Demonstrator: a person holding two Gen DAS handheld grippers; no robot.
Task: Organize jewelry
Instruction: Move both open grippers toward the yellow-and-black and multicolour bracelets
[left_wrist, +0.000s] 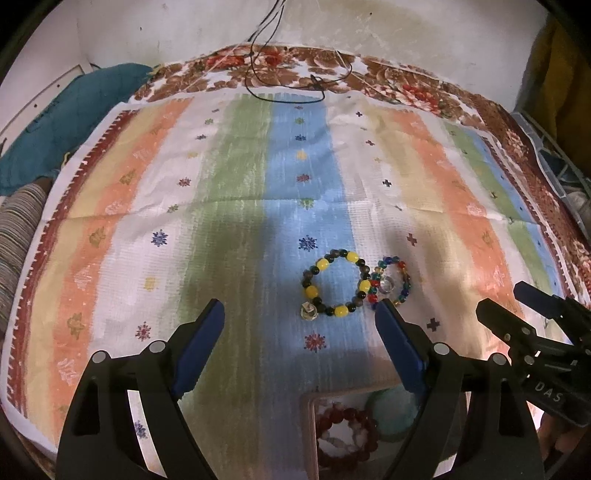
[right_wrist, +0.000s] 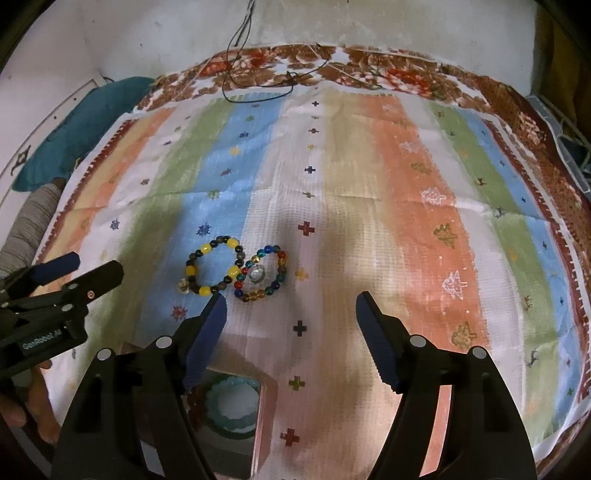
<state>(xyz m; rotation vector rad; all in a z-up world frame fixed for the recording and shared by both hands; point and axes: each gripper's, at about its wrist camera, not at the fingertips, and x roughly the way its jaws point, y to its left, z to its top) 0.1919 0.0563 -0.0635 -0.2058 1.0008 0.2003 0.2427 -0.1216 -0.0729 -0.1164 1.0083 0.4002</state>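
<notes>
A yellow-and-dark bead bracelet (left_wrist: 334, 284) lies on the striped cloth beside a multicolour bead bracelet (left_wrist: 393, 280) with a clear ring (left_wrist: 386, 285) inside it. A second clear ring (left_wrist: 308, 311) touches the yellow bracelet. They also show in the right wrist view: yellow bracelet (right_wrist: 212, 271), multicolour bracelet (right_wrist: 262, 273). A pink box (left_wrist: 309, 424) near me holds a red bead bracelet (left_wrist: 347, 435) and a pale green bracelet (right_wrist: 232, 402). My left gripper (left_wrist: 301, 314) is open and empty, short of the bracelets. My right gripper (right_wrist: 291, 302) is open and empty.
The striped cloth (left_wrist: 236, 192) covers a floral bedspread (left_wrist: 406, 85). A black cord (left_wrist: 284, 88) lies at the far edge by the wall. A teal cloth (left_wrist: 70, 118) and a striped cushion (left_wrist: 18, 243) sit at the left.
</notes>
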